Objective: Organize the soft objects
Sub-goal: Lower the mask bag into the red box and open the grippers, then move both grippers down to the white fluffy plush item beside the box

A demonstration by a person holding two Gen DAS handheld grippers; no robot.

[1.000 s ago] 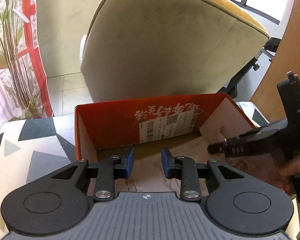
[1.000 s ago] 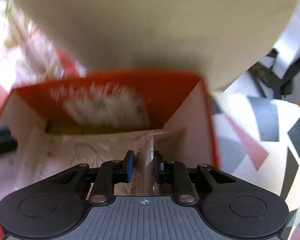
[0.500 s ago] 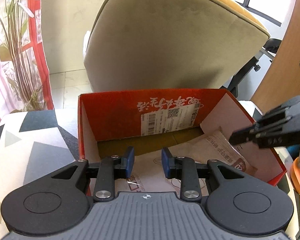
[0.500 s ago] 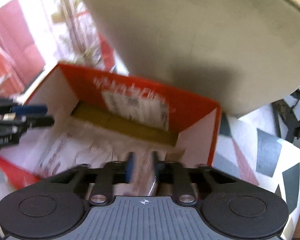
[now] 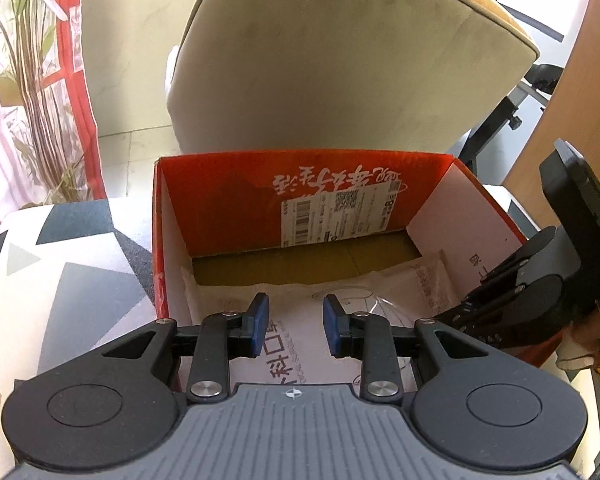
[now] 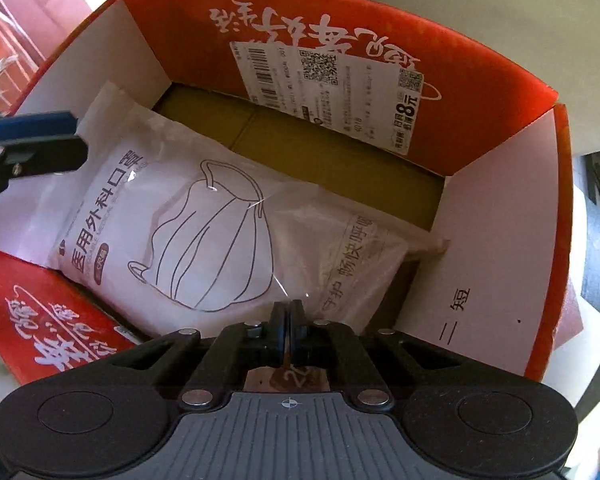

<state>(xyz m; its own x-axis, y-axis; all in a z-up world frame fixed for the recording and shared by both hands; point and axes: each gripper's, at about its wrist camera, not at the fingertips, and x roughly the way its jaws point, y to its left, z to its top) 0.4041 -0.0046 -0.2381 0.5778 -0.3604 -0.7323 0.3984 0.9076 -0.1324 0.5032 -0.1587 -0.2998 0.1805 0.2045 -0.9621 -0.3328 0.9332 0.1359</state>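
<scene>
Left wrist view: left gripper (image 5: 293, 330), jaws parted with nothing between them, hangs over the mask packet (image 5: 300, 312) lying in the red cardboard box (image 5: 228, 196).
Right wrist view: right gripper (image 6: 287, 326), fully closed, fingertips over the packet's near edge; any pinch unclear.
Box floor: far strip bare.

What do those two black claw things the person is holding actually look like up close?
Both are alike. The left gripper has a ribbed grey body, two round black discs at its sides, black linkage arms with silver screw heads, and blue pads on its fingers. A small crosshair mark sits at the body's centre. The right gripper matches it; seen side-on from the left camera, its flat black housing shows a small green light.
</scene>
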